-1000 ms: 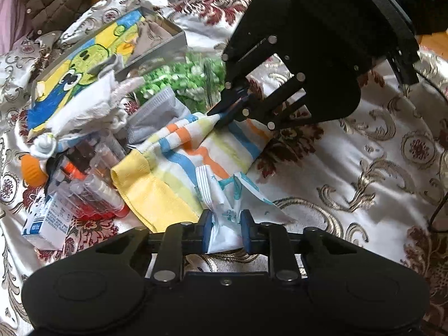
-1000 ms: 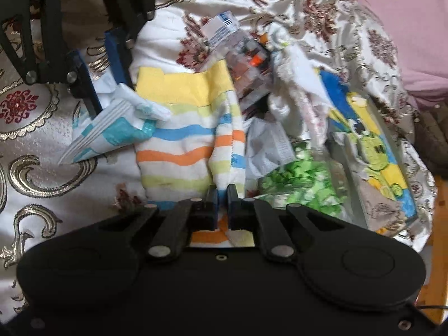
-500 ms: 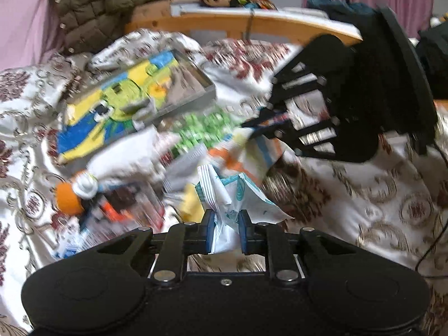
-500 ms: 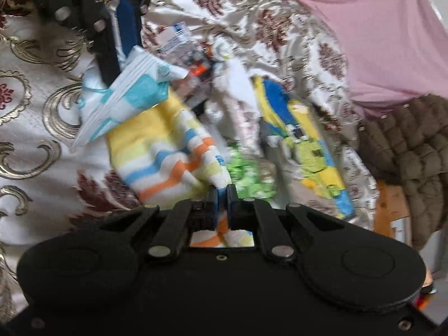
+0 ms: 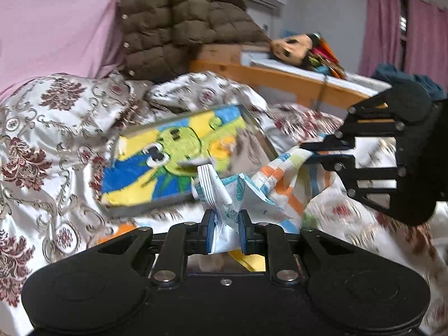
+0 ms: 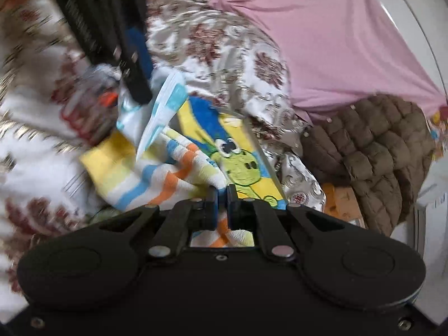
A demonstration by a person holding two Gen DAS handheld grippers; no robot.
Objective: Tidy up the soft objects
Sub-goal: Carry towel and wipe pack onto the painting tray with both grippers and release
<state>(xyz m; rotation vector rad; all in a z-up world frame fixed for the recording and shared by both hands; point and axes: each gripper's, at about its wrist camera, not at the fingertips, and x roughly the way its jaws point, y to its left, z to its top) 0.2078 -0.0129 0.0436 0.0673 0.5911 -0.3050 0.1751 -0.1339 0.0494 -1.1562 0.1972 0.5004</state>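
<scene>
Grip check: my left gripper [image 5: 226, 225] was narrowed onto a crumpled white-and-teal wrapper [image 5: 228, 196], pads pressed against it. My right gripper [image 6: 221, 196] was clamped fully closed on a corner of the striped towel [image 6: 165, 173]. Both hung above the patterned bedspread [image 5: 56, 128], the towel draped between grippers, just in front of the cartoon-print tray [image 5: 168, 162].

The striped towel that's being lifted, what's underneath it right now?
Under the striped towel the patterned bedspread shows, and its far edge overlaps the cartoon-print tin. A green scrap peeks out below; whatever else lies under the folds is covered.
</scene>
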